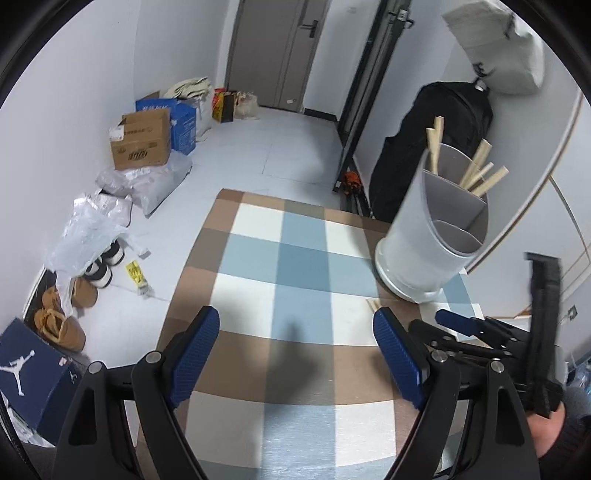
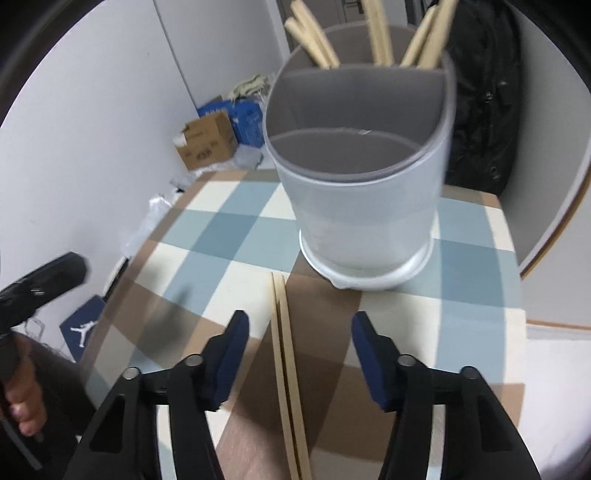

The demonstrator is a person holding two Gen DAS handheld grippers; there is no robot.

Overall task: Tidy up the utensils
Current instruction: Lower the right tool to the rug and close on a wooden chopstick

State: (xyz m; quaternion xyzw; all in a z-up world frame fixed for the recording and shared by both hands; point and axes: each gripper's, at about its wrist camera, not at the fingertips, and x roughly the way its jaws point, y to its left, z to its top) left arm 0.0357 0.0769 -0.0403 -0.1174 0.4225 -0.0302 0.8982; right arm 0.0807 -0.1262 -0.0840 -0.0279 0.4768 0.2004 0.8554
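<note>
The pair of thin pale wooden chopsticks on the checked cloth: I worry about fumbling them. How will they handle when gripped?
The chopsticks look stiff and light. Lying flat on the cloth, they may prove hard to pinch and could split apart.

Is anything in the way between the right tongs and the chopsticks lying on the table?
No. The right tongs are open with the chopsticks lying bare between the two pads, untouched.

In the right wrist view, the chopsticks (image 2: 286,373) lying on the desk (image 2: 476,258) run off the near edge. The far chopsticks (image 2: 380,33) in the utensil holder (image 2: 362,206) are cut off at the top, their lower ends hidden inside, and blurred.
</note>
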